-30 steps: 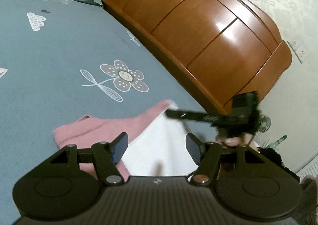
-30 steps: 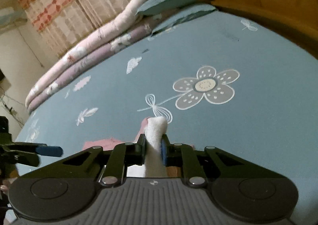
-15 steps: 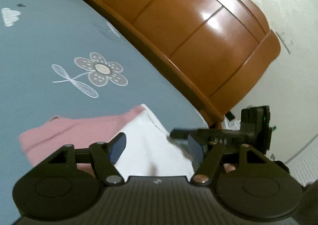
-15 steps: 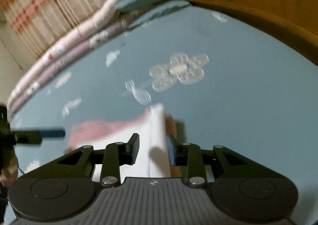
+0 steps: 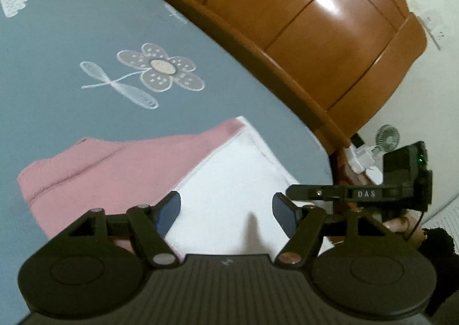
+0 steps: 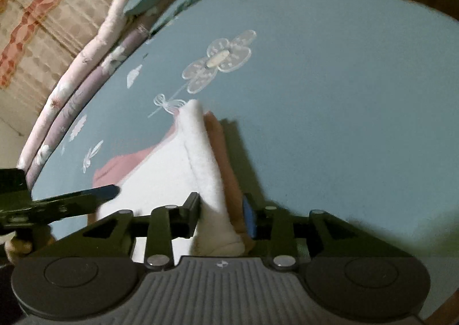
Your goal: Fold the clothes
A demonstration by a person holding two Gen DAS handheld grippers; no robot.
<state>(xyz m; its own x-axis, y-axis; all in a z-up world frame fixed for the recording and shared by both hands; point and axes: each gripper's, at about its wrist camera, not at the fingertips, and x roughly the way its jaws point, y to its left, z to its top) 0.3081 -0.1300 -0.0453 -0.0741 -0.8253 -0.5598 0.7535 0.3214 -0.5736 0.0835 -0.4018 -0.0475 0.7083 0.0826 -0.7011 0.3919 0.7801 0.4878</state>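
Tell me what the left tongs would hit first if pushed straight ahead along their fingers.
Most likely the white panel of the garment, which lies between and just beyond the open left tongs; past it lies the blue bedsheet. Depth is hard to judge through the fisheye.

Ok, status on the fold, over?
Left hand-held gripper open above the pink-and-white garment. Right hand-held gripper closing, garment's raised edge between its jaws. Bed ahead unobstructed.

Garment: you are looking at a pink-and-white fleece garment [image 5: 160, 164] lying partly folded, white side up.
Edge: its right edge [image 6: 206, 164] is rising in a ridge.
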